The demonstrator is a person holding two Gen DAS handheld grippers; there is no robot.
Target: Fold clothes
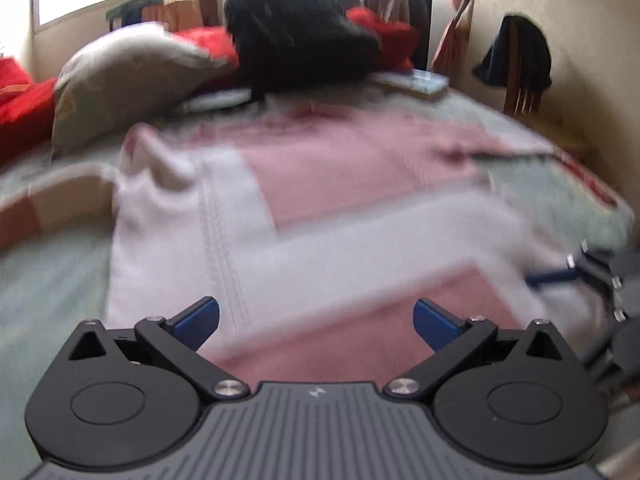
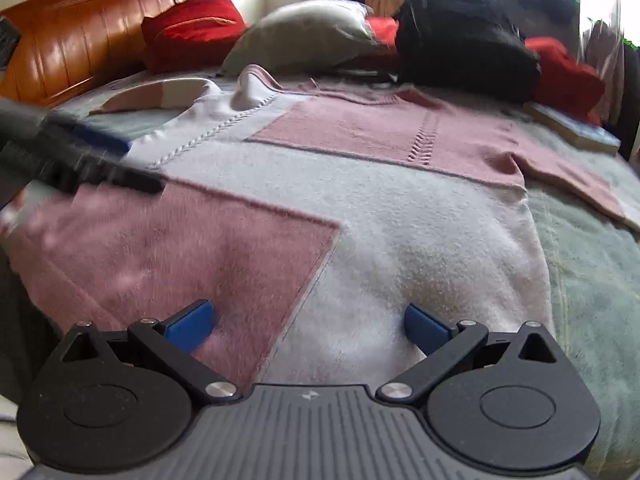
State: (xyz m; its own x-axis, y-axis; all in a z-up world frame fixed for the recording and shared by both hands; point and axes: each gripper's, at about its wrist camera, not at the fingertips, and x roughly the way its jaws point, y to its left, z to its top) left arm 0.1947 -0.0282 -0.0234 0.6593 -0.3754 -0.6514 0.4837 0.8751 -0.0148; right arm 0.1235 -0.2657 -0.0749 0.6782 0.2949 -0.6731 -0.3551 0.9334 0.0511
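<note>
Knitwear covers most of the bed: a fuzzy pink-and-white colour-block sweater (image 2: pixel 360 184) lies spread flat on the pale green bedspread (image 2: pixel 592 264), its hem toward the cameras and its neckline toward the far pillows. One sleeve (image 2: pixel 568 176) stretches out to the right in the right wrist view; the other, banded in pink, tan and white (image 2: pixel 160 96), curves away on the left. The right gripper (image 2: pixel 310 326) hovers just over the hem, its blue-padded jaws spread wide with nothing between them — one pad over a pink block, the other over white knit. The left gripper (image 1: pixel 316 322) sits over the same hem further along, jaws likewise wide apart and empty; its view is blurred, so whether the pads touch the fabric cannot be told. Each gripper shows at the edge of the other's view, as a dark body with a blue finger. At the head of the bed lie a grey-beige pillow (image 2: pixel 308 36), red cushions (image 2: pixel 192 28) and a heap of black cloth (image 2: pixel 468 48), with a flat book-like thing (image 2: pixel 572 128) just beside the heap. A glossy orange-brown headboard (image 2: pixel 80 40) stands on the left, and a dark garment (image 1: pixel 516 52) hangs over a wooden chair by the wall.
</note>
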